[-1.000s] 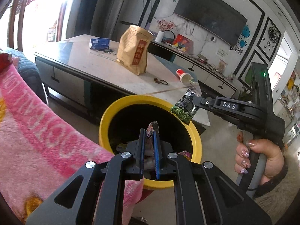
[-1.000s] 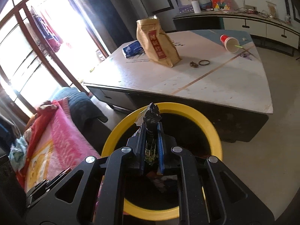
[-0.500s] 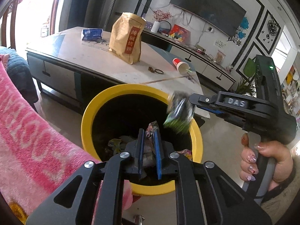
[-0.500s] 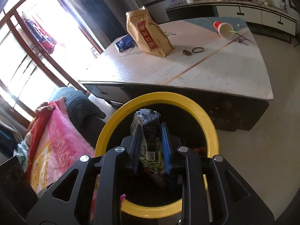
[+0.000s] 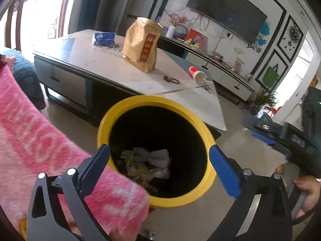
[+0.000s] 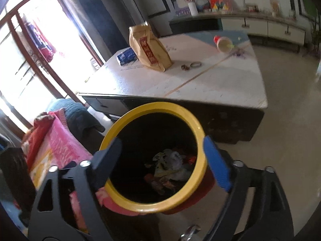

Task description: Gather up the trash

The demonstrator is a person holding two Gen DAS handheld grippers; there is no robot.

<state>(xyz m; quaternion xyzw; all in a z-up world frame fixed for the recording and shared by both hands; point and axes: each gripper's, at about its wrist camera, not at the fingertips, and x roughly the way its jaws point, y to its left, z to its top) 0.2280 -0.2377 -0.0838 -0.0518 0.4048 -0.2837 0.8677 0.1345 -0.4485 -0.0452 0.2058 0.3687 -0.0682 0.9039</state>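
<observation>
A yellow-rimmed trash bin [image 5: 208, 138] stands on the floor in front of the low table; it also shows in the right wrist view [image 6: 200, 132]. Crumpled wrappers and paper [image 5: 148, 164] lie at its bottom, also seen in the right wrist view [image 6: 170, 164]. My left gripper [image 5: 160, 166] is open and empty over the bin mouth. My right gripper [image 6: 160, 158] is open and empty over the bin; its body shows at the right edge of the left wrist view [image 5: 280, 134].
On the low table [image 5: 100, 60] stand a brown paper bag [image 5: 142, 46], a blue packet [image 5: 104, 38], a tipped red paper cup [image 5: 197, 74] and small items [image 5: 171, 79]. A pink blanket [image 5: 40, 140] lies left of the bin. A TV cabinet [image 5: 220, 70] stands behind.
Both grippers have opened and dropped their wrappers into the bin. The right gripper has pulled back to the right in the left wrist view.
</observation>
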